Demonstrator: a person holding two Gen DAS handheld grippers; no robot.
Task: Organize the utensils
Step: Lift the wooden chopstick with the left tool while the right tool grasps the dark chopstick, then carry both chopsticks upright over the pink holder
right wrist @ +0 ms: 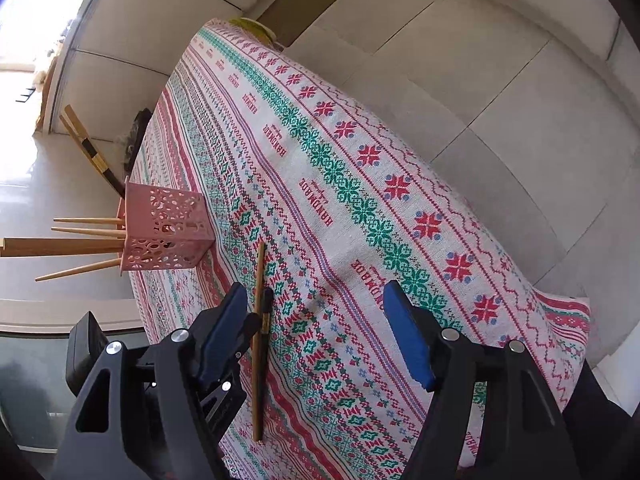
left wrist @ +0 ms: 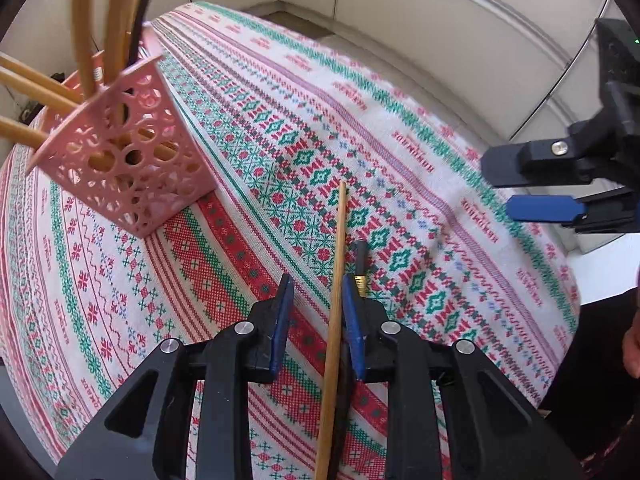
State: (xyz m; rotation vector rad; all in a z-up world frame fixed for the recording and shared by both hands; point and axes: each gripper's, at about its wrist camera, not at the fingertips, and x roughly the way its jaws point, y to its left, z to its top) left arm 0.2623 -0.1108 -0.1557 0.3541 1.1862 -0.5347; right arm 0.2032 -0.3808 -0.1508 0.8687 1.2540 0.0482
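Observation:
A pink perforated holder [left wrist: 124,160] stands on the patterned tablecloth [left wrist: 400,160] with several wooden chopsticks in it; it also shows in the right wrist view [right wrist: 164,230]. Two chopsticks lie on the cloth: a plain wooden one [left wrist: 336,300] and a dark one with a gold band [left wrist: 361,268]. My left gripper [left wrist: 318,312] is open, and the wooden chopstick lies between its fingers, close to the right pad. My right gripper [right wrist: 320,332] is open and empty above the cloth, right of the chopsticks [right wrist: 260,340]; it also shows in the left wrist view [left wrist: 516,186].
The table [right wrist: 552,312] ends at the right, with tiled floor [right wrist: 480,100] and pale walls beyond. A dark object [right wrist: 136,136] sits past the table's far left corner. The left gripper's body [right wrist: 208,360] lies beside my right gripper's left finger.

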